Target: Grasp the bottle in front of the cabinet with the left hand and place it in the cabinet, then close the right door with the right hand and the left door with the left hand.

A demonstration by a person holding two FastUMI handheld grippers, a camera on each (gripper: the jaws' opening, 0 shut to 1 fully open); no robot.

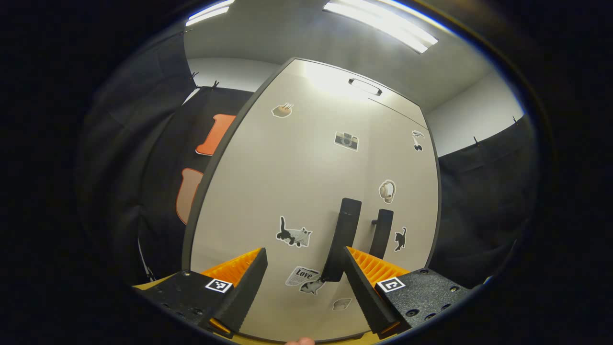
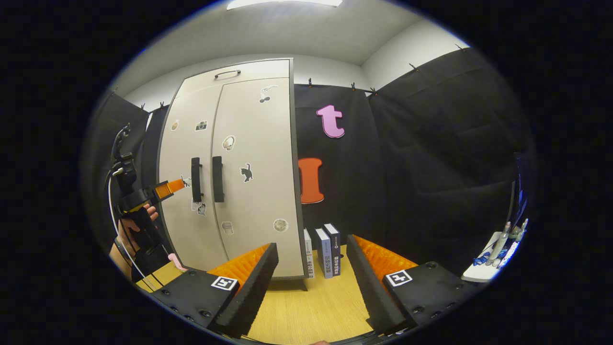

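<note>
The pale cabinet (image 2: 249, 143) stands on the wooden table with both doors shut, so its inside is hidden. Stickers dot the doors. Two dark vertical handles sit side by side: the left door's handle (image 1: 342, 239) and the right door's handle (image 1: 381, 232). My left gripper (image 1: 304, 254) is open with nothing between its fingers, right up against the left door just left of its handle. In the right gripper view the left gripper (image 2: 175, 185) points at that door, held by a hand (image 2: 139, 220). My right gripper (image 2: 312, 244) is open and empty, back from the cabinet's right corner.
Several upright books (image 2: 325, 249) stand against the cabinet's right side. A white tray (image 2: 479, 273) with small items lies at the far right. Bare wooden tabletop (image 2: 306, 306) lies below the right gripper. Black cloth walls surround the booth.
</note>
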